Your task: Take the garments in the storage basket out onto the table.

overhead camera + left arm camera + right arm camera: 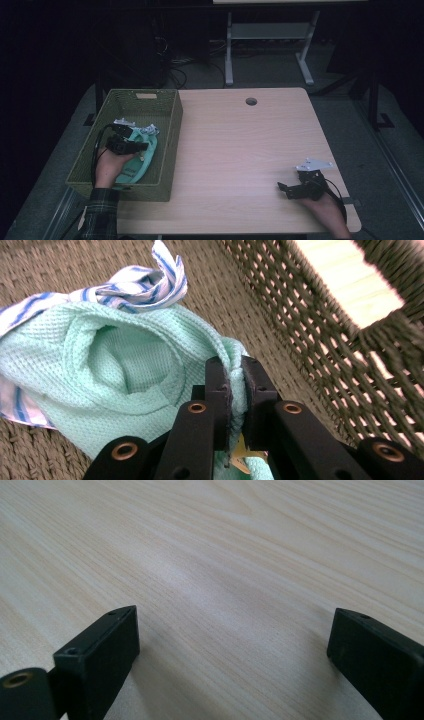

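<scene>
A: Cloth [125, 365], mint green, lies in the woven basket [170, 150]; the left gripper [235, 385] pinches a fold of it.

B: Lifted yet?

A: Seemingly not. The right gripper [232, 645] rests wide open on the table [240, 145].

Mint-green waffle-weave cloth [125, 365] pinched between black jaws of the left gripper [235, 390], white cloth with blue stripes [135, 287] just beyond it. Olive-green woven basket [320, 340] all around; pale wood-grain table [225, 555] under the black right gripper [232, 645].
</scene>
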The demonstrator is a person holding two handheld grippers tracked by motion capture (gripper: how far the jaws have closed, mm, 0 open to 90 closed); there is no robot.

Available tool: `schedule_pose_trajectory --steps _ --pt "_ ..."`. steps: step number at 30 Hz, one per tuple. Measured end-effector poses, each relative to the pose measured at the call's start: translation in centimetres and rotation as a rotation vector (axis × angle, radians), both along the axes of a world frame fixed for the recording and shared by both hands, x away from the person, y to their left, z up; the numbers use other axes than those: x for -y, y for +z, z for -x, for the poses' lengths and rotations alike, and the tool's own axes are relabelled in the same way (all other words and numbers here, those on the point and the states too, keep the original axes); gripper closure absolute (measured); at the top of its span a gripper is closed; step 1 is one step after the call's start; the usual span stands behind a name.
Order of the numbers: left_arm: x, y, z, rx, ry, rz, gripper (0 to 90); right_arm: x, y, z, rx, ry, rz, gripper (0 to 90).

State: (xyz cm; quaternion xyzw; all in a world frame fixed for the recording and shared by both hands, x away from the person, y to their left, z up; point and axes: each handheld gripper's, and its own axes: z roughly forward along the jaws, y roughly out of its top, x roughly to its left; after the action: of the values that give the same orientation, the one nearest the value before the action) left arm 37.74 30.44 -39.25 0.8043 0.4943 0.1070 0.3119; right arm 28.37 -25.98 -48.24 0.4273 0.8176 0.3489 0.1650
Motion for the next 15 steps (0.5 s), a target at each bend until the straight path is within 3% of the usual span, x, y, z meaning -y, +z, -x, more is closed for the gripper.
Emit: schedule_pose_trajectory --steps 8,15 --pt "-0.3 0.9 0.3 0.050 0.004 0.044 83.3 0.0 0.0 0.0 0.000 0.000 0.000 6.1" --pt "-0.8 2.3 0.6 0.120 0.005 0.087 83.4 0.0 0.0 0.0 0.000 0.000 0.000 6.0"
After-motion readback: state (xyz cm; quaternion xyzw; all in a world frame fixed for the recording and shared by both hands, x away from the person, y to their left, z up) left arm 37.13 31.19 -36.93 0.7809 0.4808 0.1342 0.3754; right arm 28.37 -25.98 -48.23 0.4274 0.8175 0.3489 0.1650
